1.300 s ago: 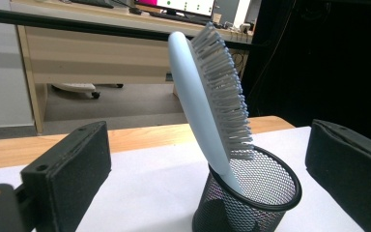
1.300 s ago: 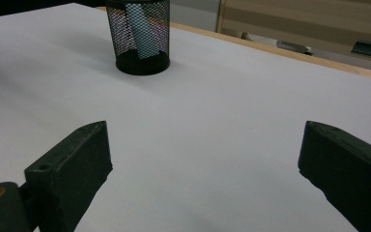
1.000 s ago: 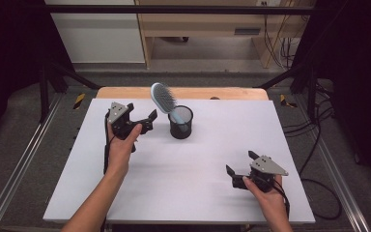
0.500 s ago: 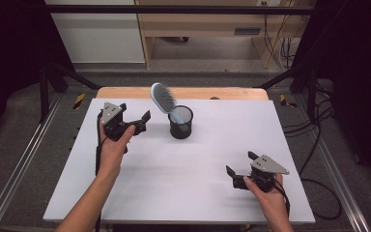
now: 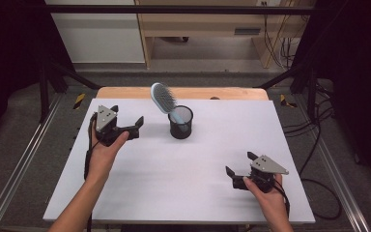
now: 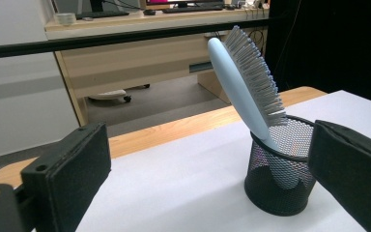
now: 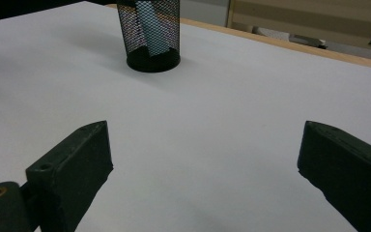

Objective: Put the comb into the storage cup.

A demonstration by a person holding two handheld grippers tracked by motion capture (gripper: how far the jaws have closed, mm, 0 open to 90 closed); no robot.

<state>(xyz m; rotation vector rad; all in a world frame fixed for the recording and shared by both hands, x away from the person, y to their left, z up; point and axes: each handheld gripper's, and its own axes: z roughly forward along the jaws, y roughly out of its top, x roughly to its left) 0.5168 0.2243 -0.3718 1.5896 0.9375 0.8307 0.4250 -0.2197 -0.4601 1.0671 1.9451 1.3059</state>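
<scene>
Jaws wide, L gripper [image 5: 126, 123] beside hairbrush [image 5: 163, 97].

brush [image 5: 163, 97] in cup [image 5: 180, 122], mid-table [image 5: 125, 183]

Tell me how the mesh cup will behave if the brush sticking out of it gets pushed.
The cup looks light, being open mesh, so it would probably slide or tip. The brush leans far over its rim, handle inside, which likely makes it top-heavy. The brush itself seems stiff.

Wooden desk [image 5: 207, 19] beyond grey floor [image 5: 198, 53]
</scene>
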